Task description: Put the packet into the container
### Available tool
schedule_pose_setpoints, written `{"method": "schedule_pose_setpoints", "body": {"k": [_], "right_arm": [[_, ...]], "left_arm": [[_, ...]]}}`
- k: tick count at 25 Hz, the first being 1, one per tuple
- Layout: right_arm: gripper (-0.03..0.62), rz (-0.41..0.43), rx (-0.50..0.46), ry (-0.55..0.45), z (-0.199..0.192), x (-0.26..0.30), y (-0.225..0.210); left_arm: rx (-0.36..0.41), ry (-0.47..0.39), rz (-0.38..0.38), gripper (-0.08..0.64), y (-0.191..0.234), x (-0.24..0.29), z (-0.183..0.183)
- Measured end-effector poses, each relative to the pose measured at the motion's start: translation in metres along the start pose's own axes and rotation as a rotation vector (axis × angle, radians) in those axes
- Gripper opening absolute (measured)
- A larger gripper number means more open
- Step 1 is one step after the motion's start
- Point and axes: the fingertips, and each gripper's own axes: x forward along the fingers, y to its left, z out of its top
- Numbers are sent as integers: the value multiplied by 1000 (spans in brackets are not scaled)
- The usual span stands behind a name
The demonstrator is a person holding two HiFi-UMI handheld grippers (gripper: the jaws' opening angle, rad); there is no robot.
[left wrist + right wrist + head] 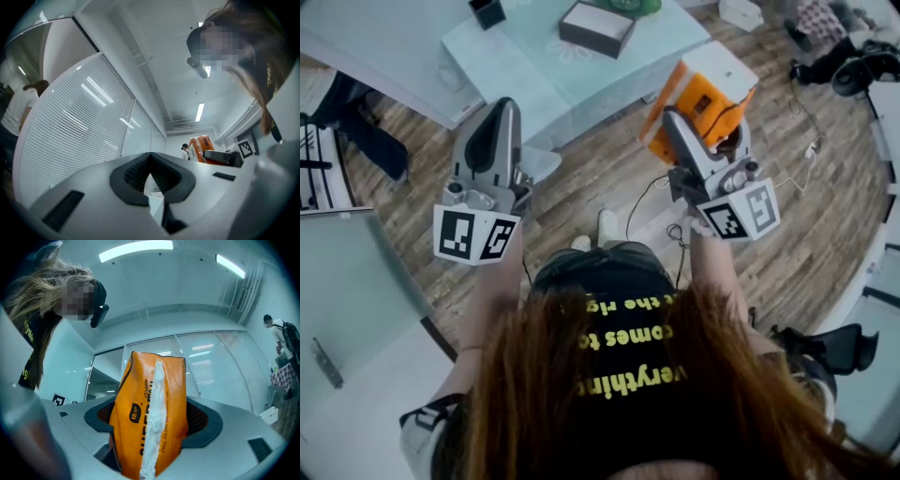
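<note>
Gripping orange tissue packet (pixel 151 399) by its sides, right gripper (pixel 705 131) jaws wide, aloft for transfer; left gripper (pixel 150 158) closed, empty.

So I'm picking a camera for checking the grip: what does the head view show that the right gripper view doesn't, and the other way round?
Head view only: the glass-topped table with a dark box on it, the wooden floor, and the left tool.
Right gripper view only: the white strip down the orange packet, its print, and the pads pressing it from both sides.
Both: that packet held in the right tool.
</note>
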Motion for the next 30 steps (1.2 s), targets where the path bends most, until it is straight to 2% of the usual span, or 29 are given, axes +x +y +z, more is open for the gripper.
{"method": "schedule_pose_setpoints", "body": {"k": [14, 30], "right_arm": [[383, 50, 25, -10, 13, 7, -79], [383, 25, 62, 6, -1, 26, -124]], "left_arm": [[20, -31, 33, 2, -29, 71, -20], [23, 16, 45, 2, -12, 110, -42]]}}
